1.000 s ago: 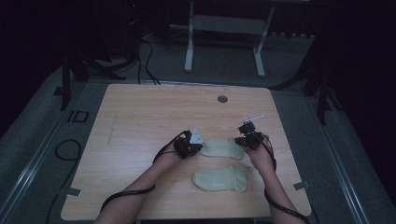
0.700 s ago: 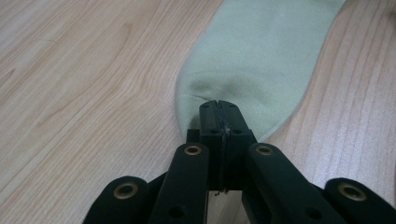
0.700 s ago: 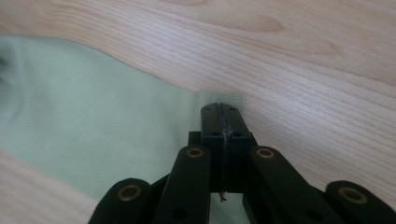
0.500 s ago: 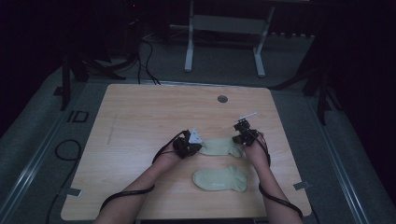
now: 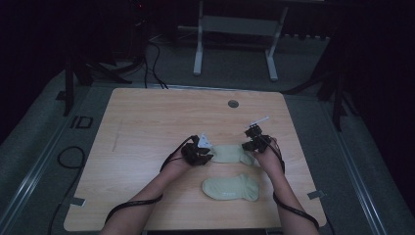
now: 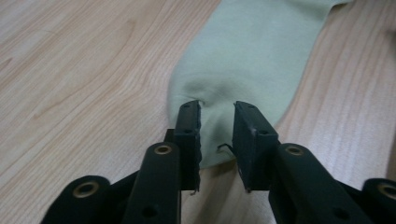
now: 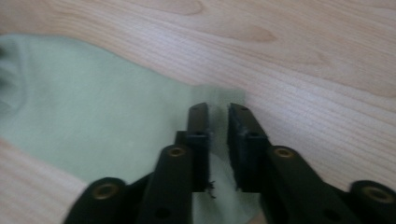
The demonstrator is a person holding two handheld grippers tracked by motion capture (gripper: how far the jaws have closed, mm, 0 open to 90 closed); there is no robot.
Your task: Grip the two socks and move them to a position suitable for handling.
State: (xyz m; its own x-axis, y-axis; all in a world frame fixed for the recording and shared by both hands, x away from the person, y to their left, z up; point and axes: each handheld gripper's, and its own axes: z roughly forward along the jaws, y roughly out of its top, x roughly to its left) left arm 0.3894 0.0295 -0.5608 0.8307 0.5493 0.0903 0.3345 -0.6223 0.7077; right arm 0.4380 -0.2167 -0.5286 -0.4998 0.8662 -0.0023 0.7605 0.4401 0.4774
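Two pale green socks lie on the wooden table (image 5: 147, 127). The far sock (image 5: 229, 153) stretches flat between my two grippers. My left gripper (image 5: 208, 152) is at its left end. In the left gripper view the jaws (image 6: 217, 109) have just been opening and stand apart over the sock's puckered tip (image 6: 247, 56), not pressing it. My right gripper (image 5: 249, 143) is at the sock's right end. Its jaws (image 7: 218, 112) have also just been opening, with a narrow gap over the sock's edge (image 7: 93, 112). The near sock (image 5: 231, 188) lies alone between the forearms.
A small round grommet (image 5: 233, 104) sits near the table's far edge. A metal stand (image 5: 235, 29) and cables are on the floor beyond the table. Bare wood spreads across the left half and the back of the table.
My right gripper has edged a little to the left, along the far sock's right end. The left gripper and both socks stay where they were.
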